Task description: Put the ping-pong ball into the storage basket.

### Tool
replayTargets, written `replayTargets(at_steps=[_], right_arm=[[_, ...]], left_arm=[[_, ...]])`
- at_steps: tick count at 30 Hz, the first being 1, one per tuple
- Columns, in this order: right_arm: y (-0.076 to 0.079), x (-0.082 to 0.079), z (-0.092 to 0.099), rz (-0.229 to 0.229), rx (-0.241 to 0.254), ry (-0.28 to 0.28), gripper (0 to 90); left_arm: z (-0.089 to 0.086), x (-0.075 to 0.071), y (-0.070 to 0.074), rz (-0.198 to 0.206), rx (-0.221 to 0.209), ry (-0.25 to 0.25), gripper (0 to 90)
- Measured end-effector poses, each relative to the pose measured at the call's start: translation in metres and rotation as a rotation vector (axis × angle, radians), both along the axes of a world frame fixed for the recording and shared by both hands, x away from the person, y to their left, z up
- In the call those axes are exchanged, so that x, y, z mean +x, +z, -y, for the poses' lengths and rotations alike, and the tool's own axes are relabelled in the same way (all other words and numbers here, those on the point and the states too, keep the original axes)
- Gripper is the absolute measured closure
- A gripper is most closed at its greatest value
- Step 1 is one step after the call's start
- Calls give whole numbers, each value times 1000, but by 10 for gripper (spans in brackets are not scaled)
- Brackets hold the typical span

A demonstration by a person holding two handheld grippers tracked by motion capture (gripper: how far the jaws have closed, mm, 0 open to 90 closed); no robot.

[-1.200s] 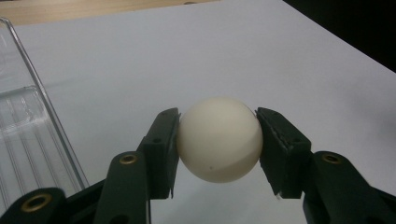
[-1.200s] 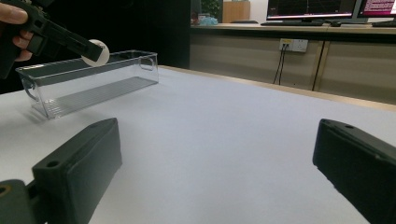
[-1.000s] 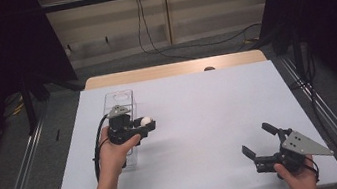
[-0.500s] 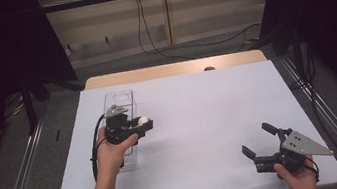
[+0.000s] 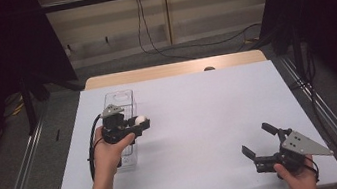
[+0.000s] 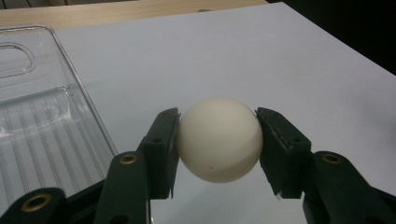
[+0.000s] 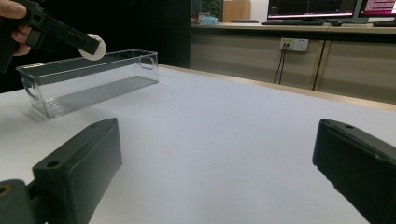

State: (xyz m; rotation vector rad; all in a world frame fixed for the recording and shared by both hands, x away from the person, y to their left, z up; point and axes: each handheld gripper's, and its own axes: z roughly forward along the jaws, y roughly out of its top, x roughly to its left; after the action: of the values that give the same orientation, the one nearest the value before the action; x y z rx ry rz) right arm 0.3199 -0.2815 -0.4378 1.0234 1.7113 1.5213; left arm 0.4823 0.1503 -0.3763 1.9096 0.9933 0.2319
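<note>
A white ball is clamped between the black jaws of my left gripper, which is shut on it. In the left gripper view the ball hangs over the white table, just right of a clear plastic bin. In the high view the bin lies lengthwise at the table's left, partly under the hand. My right gripper rests open near the front right edge with nothing between its jaws. Its own view shows the jaws wide apart, with the ball held above the bin farther off.
The white table top stretches bare between the two grippers. A wooden strip runs along its far edge. Metal rails flank both sides and dark curtains stand at left and right. Cables lie on the floor behind.
</note>
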Motion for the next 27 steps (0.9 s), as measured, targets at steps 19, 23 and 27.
replayTargets(at_steps=[19,23,27], right_arm=[[0,0,0,4,0,2,9],[0,0,0,4,0,2,9],[0,0,0,1,-2,1,9]], left_arm=[[-6,1,2,3,2,13,512],[-7,1,2,7,0,22,512],[-9,1,2,8,-2,25,512]])
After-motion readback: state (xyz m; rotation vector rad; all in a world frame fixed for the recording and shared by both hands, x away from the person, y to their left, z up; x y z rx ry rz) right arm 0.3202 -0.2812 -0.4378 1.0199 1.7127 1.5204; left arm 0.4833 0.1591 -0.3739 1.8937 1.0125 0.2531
